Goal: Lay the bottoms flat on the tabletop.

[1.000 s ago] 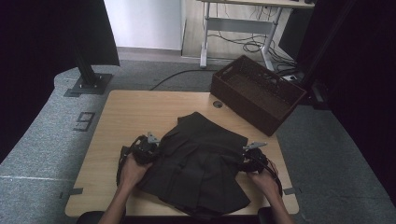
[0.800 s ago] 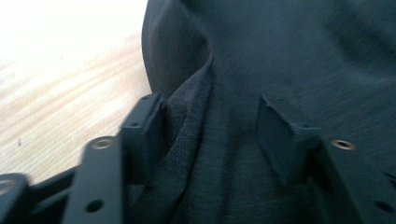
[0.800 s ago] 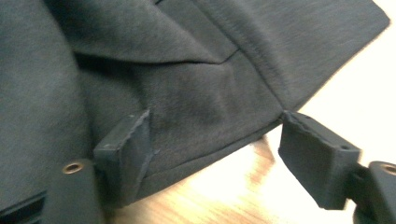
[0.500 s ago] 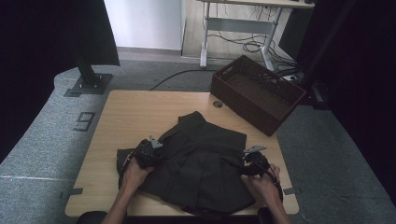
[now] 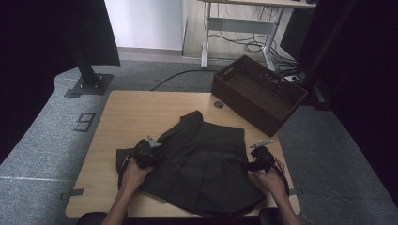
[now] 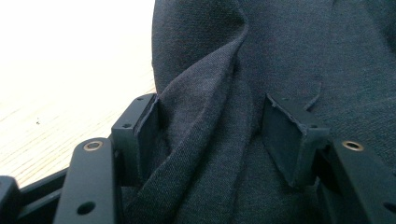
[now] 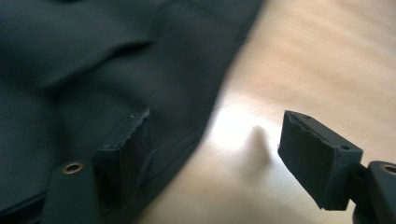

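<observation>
From above, you are working a dark garment (image 5: 202, 164) spread across the near half of the wooden table (image 5: 141, 108), with a brown basket (image 5: 258, 91) at the far right corner. Your left gripper (image 6: 215, 135) is standing released, a raised fold lying loose between its jaws. Your right gripper (image 7: 215, 154) has just been opening, straddling the garment's edge and bare wood.

Garment (image 7: 93, 60) blurred in right claw view; its near hem (image 5: 206, 211) cut off by table edge.
</observation>
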`<state>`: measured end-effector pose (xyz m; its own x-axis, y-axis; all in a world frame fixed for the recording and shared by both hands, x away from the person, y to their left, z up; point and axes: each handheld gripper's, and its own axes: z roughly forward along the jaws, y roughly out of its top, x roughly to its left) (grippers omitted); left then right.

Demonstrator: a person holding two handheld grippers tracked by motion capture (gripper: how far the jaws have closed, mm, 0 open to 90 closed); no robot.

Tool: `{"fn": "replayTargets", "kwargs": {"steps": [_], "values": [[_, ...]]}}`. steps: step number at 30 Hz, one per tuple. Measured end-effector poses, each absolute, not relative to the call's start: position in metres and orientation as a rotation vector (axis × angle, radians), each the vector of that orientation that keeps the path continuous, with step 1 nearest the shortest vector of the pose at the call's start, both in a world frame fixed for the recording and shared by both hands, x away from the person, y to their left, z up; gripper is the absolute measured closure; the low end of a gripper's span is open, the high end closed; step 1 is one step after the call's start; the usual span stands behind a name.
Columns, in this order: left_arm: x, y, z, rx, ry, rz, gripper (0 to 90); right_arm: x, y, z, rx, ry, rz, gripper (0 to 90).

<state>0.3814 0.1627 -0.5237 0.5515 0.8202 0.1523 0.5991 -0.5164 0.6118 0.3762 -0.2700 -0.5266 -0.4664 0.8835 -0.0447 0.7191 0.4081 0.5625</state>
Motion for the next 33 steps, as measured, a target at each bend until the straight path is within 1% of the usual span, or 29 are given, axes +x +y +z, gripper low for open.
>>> {"fn": "replayTargets", "kwargs": {"steps": [3, 7, 11, 17, 21, 24, 27, 29, 31, 32, 33], "values": [[0.381, 0.162, -0.524, 2.289, 1.144, 0.593, 37.8, 0.358, -0.262, -0.529, 1.363, 2.36, 0.707, 22.9], [0.381, 0.164, -0.524, 2.285, 1.146, 0.583, 37.9, 0.349, -0.259, -0.531, 1.348, 2.353, 0.679, 26.6], [0.382, 0.167, -0.525, 2.272, 1.158, 0.581, 37.9, 0.361, -0.275, -0.528, 1.354, 2.317, 0.586, 29.5], [0.382, 0.169, -0.526, 2.248, 1.169, 0.562, 37.8, 0.391, -0.312, -0.529, 1.491, 2.235, 0.607, 30.6], [0.382, 0.17, -0.526, 2.237, 1.179, 0.553, 37.9, 0.396, -0.315, -0.527, 1.47, 2.254, 0.594, 32.6], [0.381, 0.169, -0.527, 2.233, 1.184, 0.563, 38.1, 0.389, -0.315, -0.522, 1.479, 2.27, 0.645, 31.6], [0.38, 0.168, -0.527, 2.231, 1.189, 0.569, 38.2, 0.374, -0.31, -0.522, 1.45, 2.329, 0.644, 28.8], [0.379, 0.168, -0.527, 2.23, 1.192, 0.569, 38.2, 0.363, -0.307, -0.522, 1.439, 2.343, 0.651, 28.7], [0.379, 0.167, -0.527, 2.23, 1.193, 0.568, 38.2, 0.353, -0.305, -0.524, 1.433, 2.356, 0.65, 31.2], [0.379, 0.167, -0.527, 2.231, 1.194, 0.566, 38.2, 0.349, -0.303, -0.527, 1.426, 2.364, 0.63, 34.4], [0.379, 0.167, -0.527, 2.23, 1.195, 0.565, 38.2, 0.346, -0.302, -0.528, 1.439, 2.355, 0.658, 41.7]]}}
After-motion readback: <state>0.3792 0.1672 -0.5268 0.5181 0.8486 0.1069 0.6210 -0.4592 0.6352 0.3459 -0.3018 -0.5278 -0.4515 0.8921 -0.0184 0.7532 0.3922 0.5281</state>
